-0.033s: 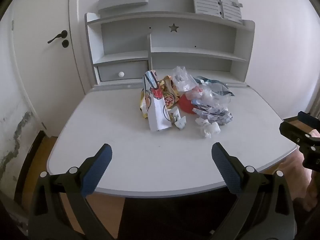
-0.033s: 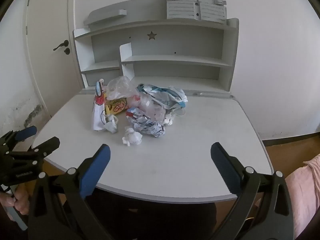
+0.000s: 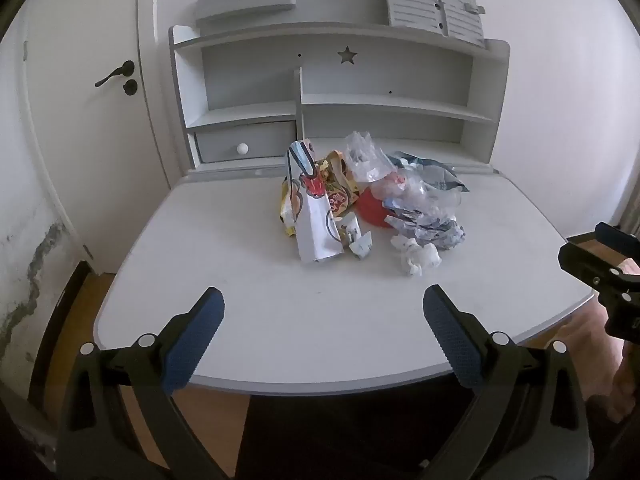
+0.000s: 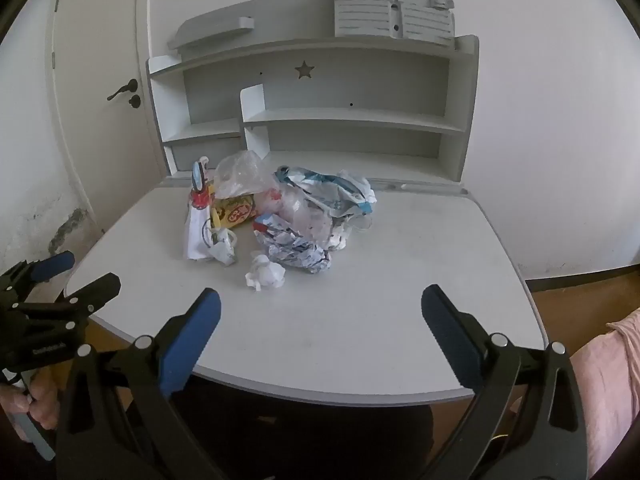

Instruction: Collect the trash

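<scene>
A pile of trash (image 3: 372,204) lies in the middle of the white desk (image 3: 240,280): a white printed carton (image 3: 314,216), yellow snack wrappers (image 3: 340,196), clear plastic bags (image 3: 362,156), crumpled foil (image 3: 432,228) and a white paper ball (image 3: 416,256). The pile (image 4: 288,208) and the paper ball (image 4: 266,274) also show in the right wrist view. My left gripper (image 3: 324,336) is open and empty, held before the desk's front edge. My right gripper (image 4: 320,336) is open and empty, also short of the pile. Each gripper shows at the other view's side edge.
A grey-white shelf unit (image 3: 340,100) with a small drawer (image 3: 248,146) stands at the desk's back. A white door (image 3: 80,100) is at the left. A dark chair back (image 4: 300,432) sits under the desk's front edge. Wooden floor (image 4: 580,292) is at the right.
</scene>
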{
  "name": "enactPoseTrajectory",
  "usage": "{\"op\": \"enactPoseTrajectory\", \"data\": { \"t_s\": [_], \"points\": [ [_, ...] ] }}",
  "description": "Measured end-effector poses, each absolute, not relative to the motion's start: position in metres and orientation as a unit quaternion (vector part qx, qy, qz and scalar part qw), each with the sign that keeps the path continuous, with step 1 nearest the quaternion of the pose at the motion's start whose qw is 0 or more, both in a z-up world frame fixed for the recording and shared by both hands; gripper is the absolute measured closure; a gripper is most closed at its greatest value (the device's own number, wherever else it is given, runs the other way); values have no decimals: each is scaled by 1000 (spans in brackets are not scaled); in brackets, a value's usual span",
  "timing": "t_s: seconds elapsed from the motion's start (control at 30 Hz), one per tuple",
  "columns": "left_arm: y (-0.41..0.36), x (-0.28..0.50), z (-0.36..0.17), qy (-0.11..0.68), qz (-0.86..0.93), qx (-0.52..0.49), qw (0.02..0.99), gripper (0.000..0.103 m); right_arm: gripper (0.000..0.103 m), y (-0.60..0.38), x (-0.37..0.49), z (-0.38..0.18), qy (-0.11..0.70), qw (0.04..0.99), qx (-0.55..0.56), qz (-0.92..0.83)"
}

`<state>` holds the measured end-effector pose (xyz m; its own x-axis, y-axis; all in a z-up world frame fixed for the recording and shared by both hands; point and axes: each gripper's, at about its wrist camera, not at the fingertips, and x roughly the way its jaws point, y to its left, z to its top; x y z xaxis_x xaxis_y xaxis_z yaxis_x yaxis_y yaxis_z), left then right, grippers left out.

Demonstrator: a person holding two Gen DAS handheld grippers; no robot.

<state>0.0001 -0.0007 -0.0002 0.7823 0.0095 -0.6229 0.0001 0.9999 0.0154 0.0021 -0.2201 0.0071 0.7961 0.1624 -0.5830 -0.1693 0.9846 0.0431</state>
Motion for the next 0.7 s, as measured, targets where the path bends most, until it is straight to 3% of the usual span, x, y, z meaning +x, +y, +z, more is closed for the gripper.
{"op": "enactPoseTrajectory", "data": {
  "t_s": [0.7],
  "points": [
    [-3, 1, -4, 327, 5, 9, 945, 6, 6, -218, 4, 6, 316, 945, -3, 90]
  ]
}}
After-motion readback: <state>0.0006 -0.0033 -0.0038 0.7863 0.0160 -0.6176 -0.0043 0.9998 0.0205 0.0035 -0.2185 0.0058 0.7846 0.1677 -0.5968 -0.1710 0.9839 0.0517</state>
